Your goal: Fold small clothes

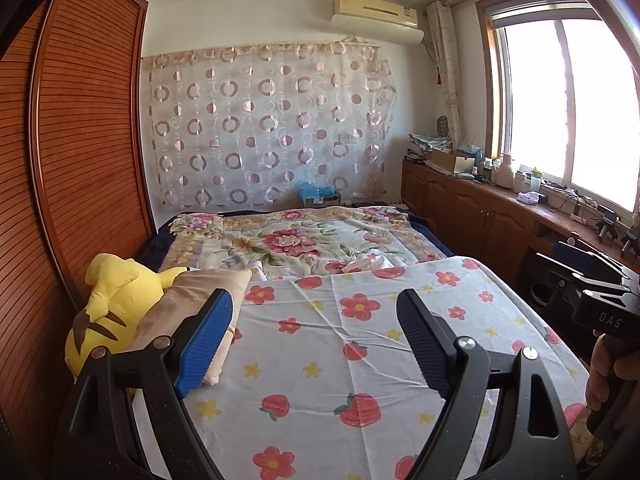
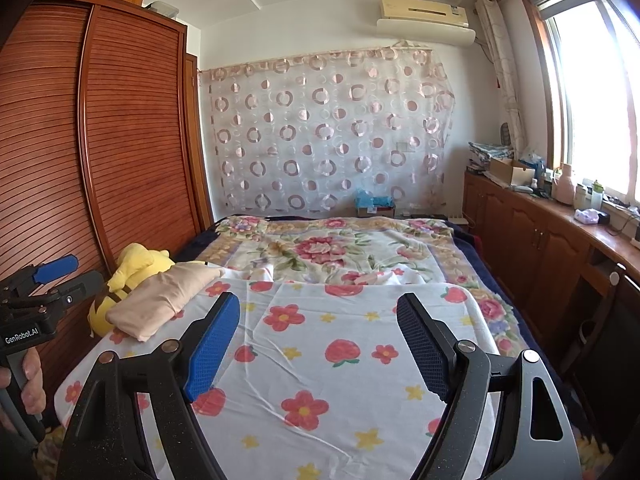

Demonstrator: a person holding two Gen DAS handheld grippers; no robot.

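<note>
A beige folded garment (image 1: 200,304) (image 2: 160,300) lies at the left edge of a white board covered in a strawberry-and-flower cloth (image 1: 360,344) (image 2: 340,360), leaning on a yellow plush toy. My left gripper (image 1: 316,340) is open and empty, held above the cloth just right of the garment. My right gripper (image 2: 318,344) is open and empty above the middle of the cloth. The right gripper's body also shows in the left wrist view (image 1: 600,304), and the left gripper's body shows in the right wrist view (image 2: 44,292).
A yellow plush toy (image 1: 108,312) (image 2: 132,276) sits against a wooden slatted wardrobe (image 1: 80,160) on the left. A floral bedspread (image 1: 304,236) lies beyond the board. A cluttered wooden cabinet (image 1: 500,208) runs under the window on the right.
</note>
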